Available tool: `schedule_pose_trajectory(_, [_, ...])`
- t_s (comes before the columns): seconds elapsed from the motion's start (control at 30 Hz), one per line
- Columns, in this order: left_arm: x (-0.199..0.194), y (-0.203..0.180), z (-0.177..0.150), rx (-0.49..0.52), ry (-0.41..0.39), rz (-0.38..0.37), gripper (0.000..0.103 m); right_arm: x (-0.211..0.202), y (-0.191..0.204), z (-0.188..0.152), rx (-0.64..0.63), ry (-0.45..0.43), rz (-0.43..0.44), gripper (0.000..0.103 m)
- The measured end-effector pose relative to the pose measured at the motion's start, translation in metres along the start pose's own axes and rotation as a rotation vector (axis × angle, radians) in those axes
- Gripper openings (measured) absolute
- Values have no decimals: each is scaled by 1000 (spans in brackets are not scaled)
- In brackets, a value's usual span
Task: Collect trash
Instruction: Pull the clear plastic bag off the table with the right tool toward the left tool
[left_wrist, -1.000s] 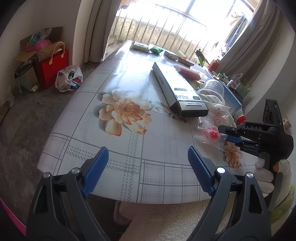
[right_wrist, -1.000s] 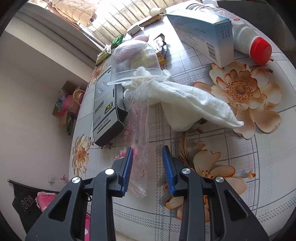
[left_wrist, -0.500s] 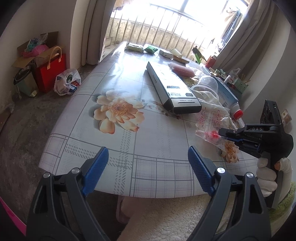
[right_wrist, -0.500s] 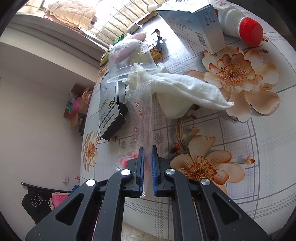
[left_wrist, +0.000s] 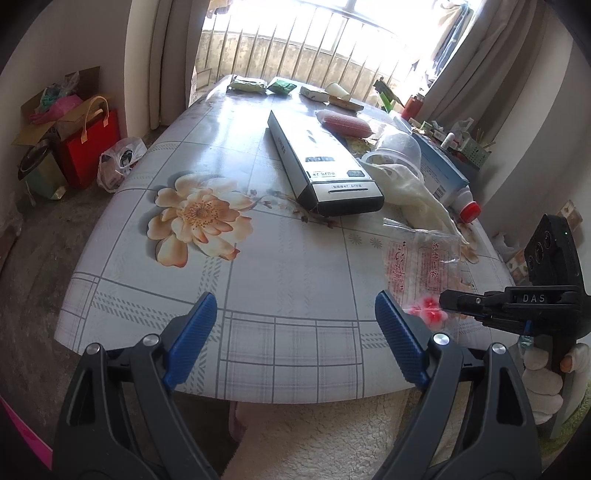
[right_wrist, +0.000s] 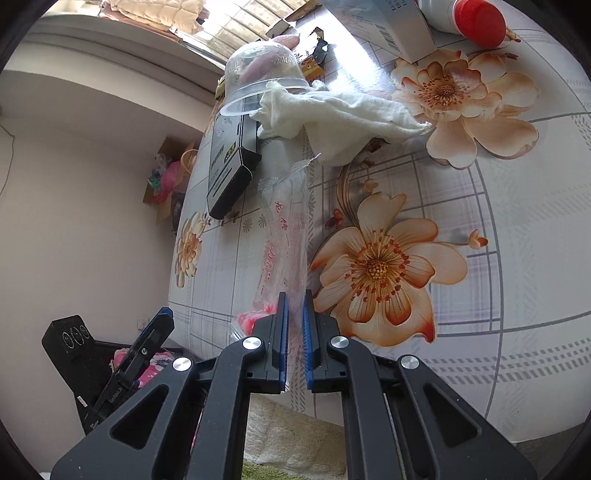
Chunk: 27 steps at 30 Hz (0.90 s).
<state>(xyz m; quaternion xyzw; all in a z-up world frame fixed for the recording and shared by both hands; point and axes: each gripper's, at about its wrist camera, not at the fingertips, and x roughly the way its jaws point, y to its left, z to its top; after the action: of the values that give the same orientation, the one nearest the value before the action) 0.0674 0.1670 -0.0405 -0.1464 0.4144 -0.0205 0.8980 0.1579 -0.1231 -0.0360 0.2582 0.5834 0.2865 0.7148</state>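
A clear plastic wrapper (right_wrist: 282, 236) with red print lies stretched toward the table's near edge; my right gripper (right_wrist: 294, 301) is shut on its near end. The left wrist view shows the same wrapper (left_wrist: 417, 264) at the right, with the right gripper (left_wrist: 445, 301) pinching its red-printed corner. My left gripper (left_wrist: 295, 314) hangs open over the near table edge, its blue pads (left_wrist: 192, 328) wide apart and holding nothing. A crumpled white cloth (right_wrist: 343, 114) and an overturned clear plastic cup (right_wrist: 266, 77) lie just beyond the wrapper.
A long black and silver box (left_wrist: 321, 166) lies mid-table, with a blue and white carton (left_wrist: 439, 173) and a red-capped bottle (left_wrist: 467, 206) at the right. Small packets (left_wrist: 280, 86) line the far edge. Bags (left_wrist: 85, 147) stand on the floor at left. A floral tablecloth (left_wrist: 199, 214) covers the table.
My right gripper closed on the wrapper's near end and drew it toward the table edge, away from the cloth. The left gripper drifted back a little, still open.
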Motion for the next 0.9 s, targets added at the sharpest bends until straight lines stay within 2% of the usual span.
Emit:
schedule_pose_trajectory(0.2, [6, -5, 0, -22, 11, -42, 83, 10, 3, -2, -52, 44, 25, 7])
schedule_pose_trajectory(0.43, [14, -11, -1, -53, 30, -54, 83, 16, 8, -1, -96, 85, 58, 7])
schedule_pose_trajectory(0.67, [12, -7, -3, -89, 29, -57, 76, 28, 19, 1, -141, 124, 78, 7])
schedule_pose_trajectory(0.83, [-6, 11, -8, -102, 12, -49, 68, 36, 24, 1, -155, 152, 104, 7])
schedule_pose_trajectory(0.9, [-13, 19, -12, -118, 7, -71, 67, 39, 24, 1, -148, 166, 120, 7])
